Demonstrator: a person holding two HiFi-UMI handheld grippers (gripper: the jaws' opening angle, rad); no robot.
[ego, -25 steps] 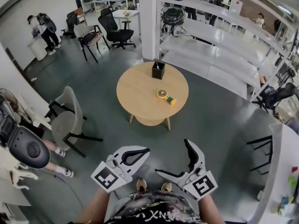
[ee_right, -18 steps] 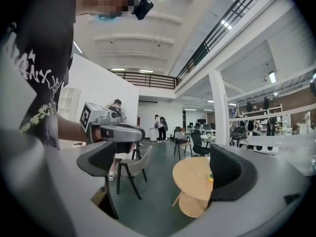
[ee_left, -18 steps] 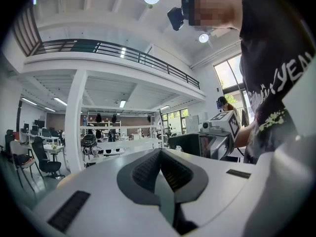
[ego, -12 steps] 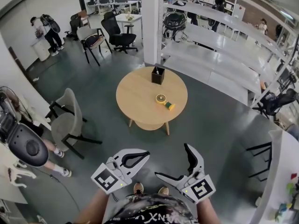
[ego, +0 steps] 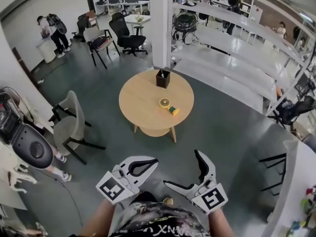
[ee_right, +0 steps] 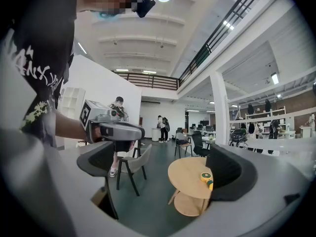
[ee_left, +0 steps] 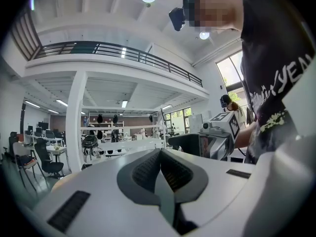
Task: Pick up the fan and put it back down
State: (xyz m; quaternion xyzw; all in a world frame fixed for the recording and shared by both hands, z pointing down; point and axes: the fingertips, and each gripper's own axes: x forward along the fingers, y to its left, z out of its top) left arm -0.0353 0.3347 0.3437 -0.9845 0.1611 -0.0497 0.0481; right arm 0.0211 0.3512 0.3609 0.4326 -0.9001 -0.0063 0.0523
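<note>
fan on table, box behind, chair left

round wooden tabletop stood on the grey floor. a small black open-topped box sat upright near its far edge. a grey shell chair stood left of the tabletop, apart from it. a white pillar rose just beyond the tabletop. a black office chair and a dark-framed chair stood further back, left of the pillar. a person stood by the far left wall. long white benches ran along the right side.
</note>
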